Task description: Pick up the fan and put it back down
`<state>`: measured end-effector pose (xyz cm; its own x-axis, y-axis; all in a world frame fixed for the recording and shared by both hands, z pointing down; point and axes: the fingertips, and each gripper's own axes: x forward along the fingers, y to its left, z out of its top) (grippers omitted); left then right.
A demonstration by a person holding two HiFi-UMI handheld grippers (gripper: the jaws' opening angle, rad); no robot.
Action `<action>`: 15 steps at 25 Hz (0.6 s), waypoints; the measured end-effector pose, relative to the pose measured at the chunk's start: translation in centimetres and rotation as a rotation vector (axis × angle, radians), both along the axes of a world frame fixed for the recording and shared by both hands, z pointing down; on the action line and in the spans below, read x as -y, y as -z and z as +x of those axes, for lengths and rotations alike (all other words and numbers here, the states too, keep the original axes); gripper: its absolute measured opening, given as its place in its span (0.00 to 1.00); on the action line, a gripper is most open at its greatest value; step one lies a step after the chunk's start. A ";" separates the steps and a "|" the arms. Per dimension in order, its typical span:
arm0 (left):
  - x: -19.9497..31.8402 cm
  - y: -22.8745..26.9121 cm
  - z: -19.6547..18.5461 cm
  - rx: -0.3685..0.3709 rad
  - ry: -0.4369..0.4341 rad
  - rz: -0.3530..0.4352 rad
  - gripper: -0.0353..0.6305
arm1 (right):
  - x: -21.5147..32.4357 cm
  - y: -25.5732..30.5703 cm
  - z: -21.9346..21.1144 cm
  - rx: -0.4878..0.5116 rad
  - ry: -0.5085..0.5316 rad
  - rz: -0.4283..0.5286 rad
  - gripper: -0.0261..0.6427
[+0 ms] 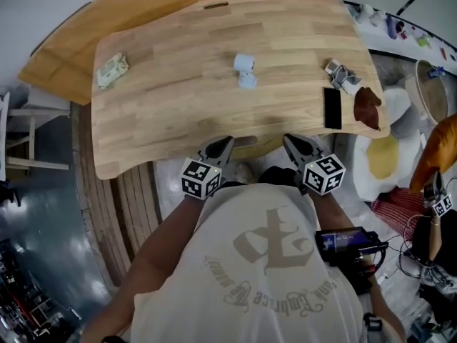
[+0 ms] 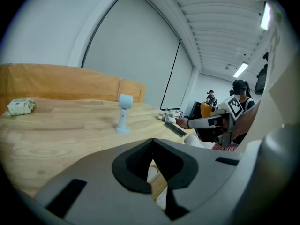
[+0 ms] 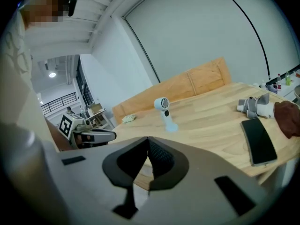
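Note:
A small pale-blue fan (image 1: 245,70) stands upright on its round base near the middle of the wooden table (image 1: 178,113). Both grippers hover at the table's near edge, well short of the fan. My left gripper (image 1: 227,143) is shut with nothing between its jaws, and my right gripper (image 1: 288,141) is likewise shut and empty. In the left gripper view the fan (image 2: 124,112) stands ahead beyond the closed jaws of the left gripper (image 2: 151,142). The right gripper view shows the fan (image 3: 165,109) ahead of the right gripper (image 3: 148,139), slightly to the right.
A black phone (image 1: 332,108) lies at the table's right edge beside a brown cloth (image 1: 368,107) and a grey-white object (image 1: 343,76). A crumpled packet (image 1: 112,70) sits at the far left. A wooden board (image 1: 64,56) leans behind the table.

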<state>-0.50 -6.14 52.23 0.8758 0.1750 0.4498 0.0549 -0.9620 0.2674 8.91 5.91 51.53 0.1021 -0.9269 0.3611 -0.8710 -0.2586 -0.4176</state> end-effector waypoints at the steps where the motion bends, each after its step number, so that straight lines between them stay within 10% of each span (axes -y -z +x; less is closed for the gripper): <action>1: 0.2 -0.3 0.2 0.004 0.009 -0.003 0.07 | 0.3 -0.2 0.4 0.001 0.008 -0.002 0.06; 15: 2.7 0.7 2.9 0.005 0.110 -0.002 0.07 | 4.6 0.9 3.7 -0.005 0.129 0.001 0.06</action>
<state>2.40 -8.88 51.51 0.8876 0.0789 0.4538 -0.0519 -0.9618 0.2689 12.64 1.26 50.65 -0.0161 -0.9329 0.3597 -0.8991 -0.1439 -0.4134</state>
